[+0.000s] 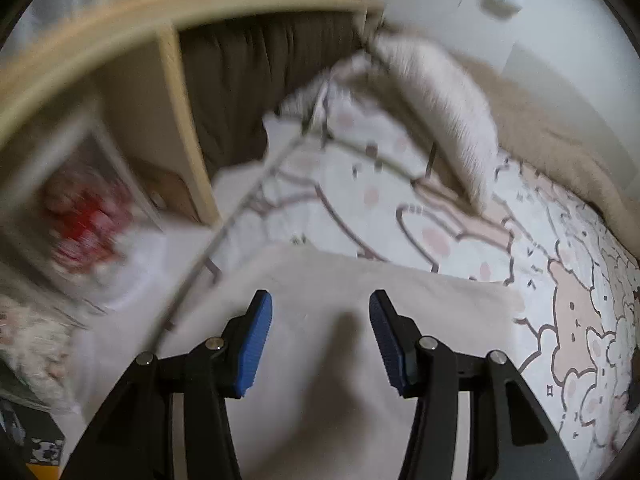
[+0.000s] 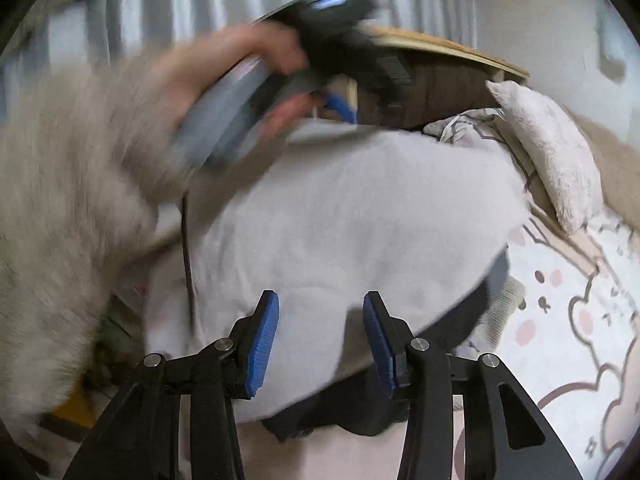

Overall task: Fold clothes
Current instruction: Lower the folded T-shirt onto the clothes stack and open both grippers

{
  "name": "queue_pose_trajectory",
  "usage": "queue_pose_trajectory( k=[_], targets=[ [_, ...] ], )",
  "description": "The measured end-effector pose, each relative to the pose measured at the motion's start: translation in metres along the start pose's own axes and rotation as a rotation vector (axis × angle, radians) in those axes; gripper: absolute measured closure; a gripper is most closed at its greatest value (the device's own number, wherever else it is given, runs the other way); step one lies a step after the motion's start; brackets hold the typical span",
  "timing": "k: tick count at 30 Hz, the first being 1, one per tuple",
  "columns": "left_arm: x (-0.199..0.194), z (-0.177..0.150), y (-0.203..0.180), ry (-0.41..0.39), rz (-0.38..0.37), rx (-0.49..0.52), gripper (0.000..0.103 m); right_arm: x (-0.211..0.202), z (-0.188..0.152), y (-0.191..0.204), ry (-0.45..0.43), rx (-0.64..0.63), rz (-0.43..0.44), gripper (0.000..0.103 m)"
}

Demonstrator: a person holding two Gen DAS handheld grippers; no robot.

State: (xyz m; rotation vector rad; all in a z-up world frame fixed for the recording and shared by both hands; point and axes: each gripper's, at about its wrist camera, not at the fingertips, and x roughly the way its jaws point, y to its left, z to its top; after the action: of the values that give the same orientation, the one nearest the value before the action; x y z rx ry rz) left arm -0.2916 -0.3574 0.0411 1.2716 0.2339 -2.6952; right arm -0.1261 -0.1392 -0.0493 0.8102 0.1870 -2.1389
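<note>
A pale grey-white garment (image 1: 340, 360) lies spread on the cartoon-print bedsheet (image 1: 460, 216). My left gripper (image 1: 320, 344) hovers over it, jaws open and empty. In the right wrist view the same garment (image 2: 360, 220) fills the middle, with a dark garment (image 2: 360, 412) sticking out under its near edge. My right gripper (image 2: 320, 344) is open over the pale garment's near edge, holding nothing. The left gripper (image 2: 340, 108) shows blurred at upper left, held by a hand in a fluffy beige sleeve (image 2: 60, 200).
A white fluffy pillow (image 1: 444, 112) and beige blanket (image 1: 560, 136) lie at the bed's far right. A wooden shelf unit (image 1: 180, 100) with a dark curtain stands at the bed's far end. A thin cable (image 1: 224, 232) crosses the left. A red-patterned item (image 1: 84, 224) sits left.
</note>
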Motion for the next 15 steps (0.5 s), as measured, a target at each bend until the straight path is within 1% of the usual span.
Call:
queue_pose_trajectory(
  k=[2, 3, 4, 5, 6, 7, 8, 10, 13, 15],
  targets=[
    [-0.036, -0.022, 0.010, -0.084, 0.036, 0.017, 0.050, -0.017, 0.012, -0.030, -0.054, 0.108, 0.027, 0.059],
    [-0.048, -0.036, 0.015, -0.101, 0.039, 0.020, 0.049, -0.021, 0.018, -0.046, -0.071, 0.161, 0.032, 0.059],
    [-0.061, -0.050, 0.021, -0.120, 0.041, 0.019, 0.048, -0.019, 0.028, -0.063, -0.074, 0.210, 0.044, 0.059],
    [-0.072, -0.068, 0.028, -0.142, 0.041, 0.006, 0.044, -0.016, 0.038, -0.080, -0.077, 0.258, 0.056, 0.059],
    [-0.082, -0.086, 0.037, -0.159, 0.043, -0.013, 0.041, -0.009, 0.050, -0.093, -0.075, 0.286, 0.079, 0.059],
    [-0.086, -0.103, 0.045, -0.158, 0.040, -0.028, 0.041, 0.000, 0.058, -0.100, -0.066, 0.287, 0.088, 0.059],
    [-0.087, -0.120, 0.054, -0.154, 0.034, -0.051, 0.041, 0.009, 0.066, -0.107, -0.057, 0.285, 0.096, 0.059],
    [-0.084, -0.147, 0.072, -0.148, 0.015, -0.093, 0.041, 0.031, 0.074, -0.114, -0.003, 0.277, 0.100, 0.059],
    [-0.067, -0.173, 0.099, -0.131, -0.018, -0.158, 0.041, 0.059, 0.069, -0.128, 0.076, 0.264, 0.003, 0.059],
    [-0.056, -0.186, 0.112, -0.111, -0.054, -0.200, 0.038, 0.056, 0.059, -0.140, 0.083, 0.315, 0.016, 0.052]
  ],
)
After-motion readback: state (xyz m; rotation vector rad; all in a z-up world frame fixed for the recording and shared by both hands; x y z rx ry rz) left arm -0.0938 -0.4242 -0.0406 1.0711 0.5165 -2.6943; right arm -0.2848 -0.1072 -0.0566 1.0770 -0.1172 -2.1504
